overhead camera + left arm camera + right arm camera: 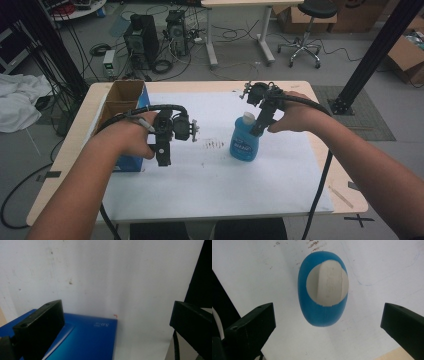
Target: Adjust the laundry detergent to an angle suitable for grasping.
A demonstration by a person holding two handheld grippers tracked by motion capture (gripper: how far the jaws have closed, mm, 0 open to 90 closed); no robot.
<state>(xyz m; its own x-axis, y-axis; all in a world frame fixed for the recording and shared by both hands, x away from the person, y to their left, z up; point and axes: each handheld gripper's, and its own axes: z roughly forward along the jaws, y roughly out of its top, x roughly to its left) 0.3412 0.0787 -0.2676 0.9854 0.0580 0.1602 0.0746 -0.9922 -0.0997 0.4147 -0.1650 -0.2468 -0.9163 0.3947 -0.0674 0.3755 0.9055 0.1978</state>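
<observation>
The blue bottle [245, 140] stood upright on the white sheet [210, 190] covering the desk [75, 150], right of centre, its long axis vertical and its white cap [327, 283] uppermost. The right gripper [257, 127] hung directly above it, pointing down; in the right gripper view the bottle lay at 12 o'clock from the fingers [252, 325], centred in the gap. These fingers stood fully apart and gripped nothing. The right hand [295, 117] was by far the nearer. The left gripper [164, 157] waited at 9 o'clock from the bottle, well apart, over the corner of a blue box [85, 340]; its fingers [37, 326] were likewise wide open and empty. Bare sheet lay all round the bottle; the desk's right edge at 3 o'clock lay some way off, and an open cardboard box [120, 97] sat at 10 o'clock, well apart.
</observation>
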